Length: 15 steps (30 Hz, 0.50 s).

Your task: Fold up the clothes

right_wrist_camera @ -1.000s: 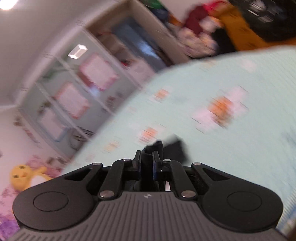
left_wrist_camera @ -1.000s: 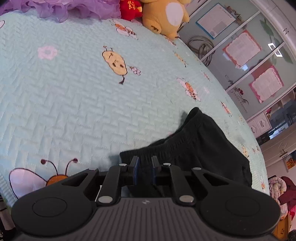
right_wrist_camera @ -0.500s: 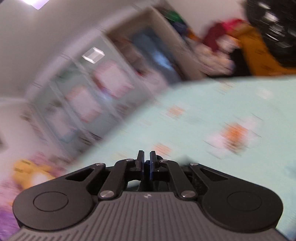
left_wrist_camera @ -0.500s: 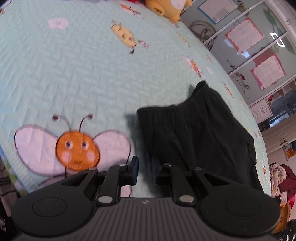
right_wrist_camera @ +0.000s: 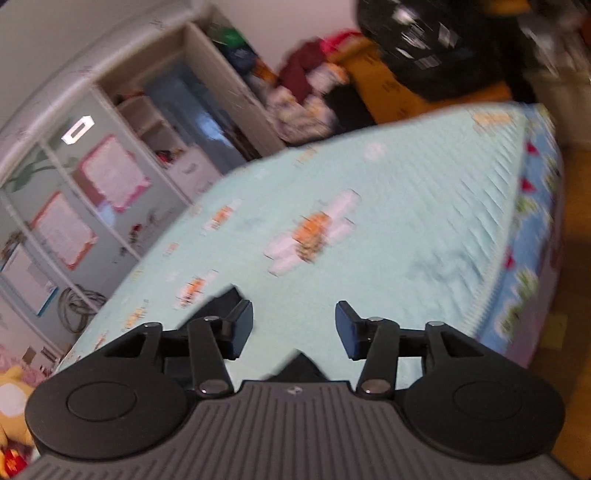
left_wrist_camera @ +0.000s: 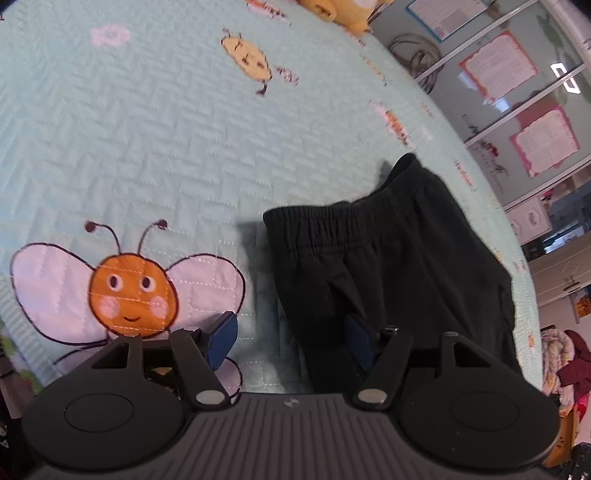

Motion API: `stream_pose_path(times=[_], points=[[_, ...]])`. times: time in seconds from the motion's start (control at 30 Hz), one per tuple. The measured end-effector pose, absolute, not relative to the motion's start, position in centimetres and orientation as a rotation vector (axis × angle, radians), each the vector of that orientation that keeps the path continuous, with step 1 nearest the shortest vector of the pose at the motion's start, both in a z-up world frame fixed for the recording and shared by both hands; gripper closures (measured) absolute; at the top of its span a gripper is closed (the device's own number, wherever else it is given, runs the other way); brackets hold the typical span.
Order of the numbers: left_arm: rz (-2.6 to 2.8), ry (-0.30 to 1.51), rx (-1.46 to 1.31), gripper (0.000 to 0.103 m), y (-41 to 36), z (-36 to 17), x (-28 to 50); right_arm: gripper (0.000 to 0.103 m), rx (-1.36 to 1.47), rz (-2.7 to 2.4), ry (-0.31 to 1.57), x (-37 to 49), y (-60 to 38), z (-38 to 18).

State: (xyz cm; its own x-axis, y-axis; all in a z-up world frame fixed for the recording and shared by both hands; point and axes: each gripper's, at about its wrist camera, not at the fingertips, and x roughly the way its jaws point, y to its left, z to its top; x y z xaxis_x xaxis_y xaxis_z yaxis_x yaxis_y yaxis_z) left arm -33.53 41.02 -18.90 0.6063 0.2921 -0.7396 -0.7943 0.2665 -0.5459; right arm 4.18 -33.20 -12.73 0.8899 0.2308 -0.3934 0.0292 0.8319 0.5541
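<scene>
A pair of black shorts (left_wrist_camera: 388, 266) lies folded on the pale blue quilted bed (left_wrist_camera: 147, 147), its elastic waistband toward the far side. My left gripper (left_wrist_camera: 290, 330) hovers low over the shorts' near left edge. Its jaws are opening and the pads do not press the cloth; the right fingertip (left_wrist_camera: 358, 339) sits over the fabric. In the right wrist view my right gripper (right_wrist_camera: 293, 315) is also opening above the bed, nothing between its pads. A corner of the black shorts (right_wrist_camera: 221, 301) shows behind its left finger.
A large bee print (left_wrist_camera: 131, 291) is on the quilt beside the left gripper. A yellow plush toy (left_wrist_camera: 343, 11) sits at the bed's far end. Glass-door cabinets (right_wrist_camera: 92, 177) line the wall. The bed edge (right_wrist_camera: 532, 258) drops off at the right; clothes piles (right_wrist_camera: 314, 85) lie beyond.
Both grippers were shut on the black cloth a second ago and have spread open. The shorts now lie flat on the quilt. Both hands have dipped lower toward the bed.
</scene>
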Motion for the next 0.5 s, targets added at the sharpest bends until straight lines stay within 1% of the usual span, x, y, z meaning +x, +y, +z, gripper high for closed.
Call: stream_pose_path(times=[0.03, 0.1, 0.13, 0.23, 0.37, 0.43, 0.5], points=[[0.789, 0.567, -1.056, 0.036, 41.0, -18.9, -33.2, 0.048, 0.553, 0.117, 0.441, 3.7, -32.4, -12.1], [0.781, 0.566, -1.056, 0.036, 41.0, -18.7, -33.0, 0.039, 0.49, 0.12, 0.395, 3.0, -30.8, -11.0], [0.775, 0.557, -1.061, 0.036, 40.8, -18.4, -33.1, 0.037, 0.476, 0.123, 0.387, 2.8, -30.4, -10.7], [0.741, 0.497, -1.061, 0.036, 40.3, -17.0, -33.9, 0.037, 0.47, 0.141, 0.391, 2.5, -29.9, -10.2], [0.72, 0.507, -1.033, 0.035, 40.5, -16.4, -33.3, 0.037, 0.537, 0.255, 0.485, 3.1, -29.1, -11.7], [0.723, 0.542, -1.033, 0.035, 40.8, -16.9, -32.4, 0.037, 0.557, 0.382, 0.588, 4.2, -27.3, -12.7], [0.73, 0.58, -1.032, 0.035, 40.9, -17.7, -31.4, 0.037, 0.505, 0.487, 0.649, 5.2, -24.1, -13.3]])
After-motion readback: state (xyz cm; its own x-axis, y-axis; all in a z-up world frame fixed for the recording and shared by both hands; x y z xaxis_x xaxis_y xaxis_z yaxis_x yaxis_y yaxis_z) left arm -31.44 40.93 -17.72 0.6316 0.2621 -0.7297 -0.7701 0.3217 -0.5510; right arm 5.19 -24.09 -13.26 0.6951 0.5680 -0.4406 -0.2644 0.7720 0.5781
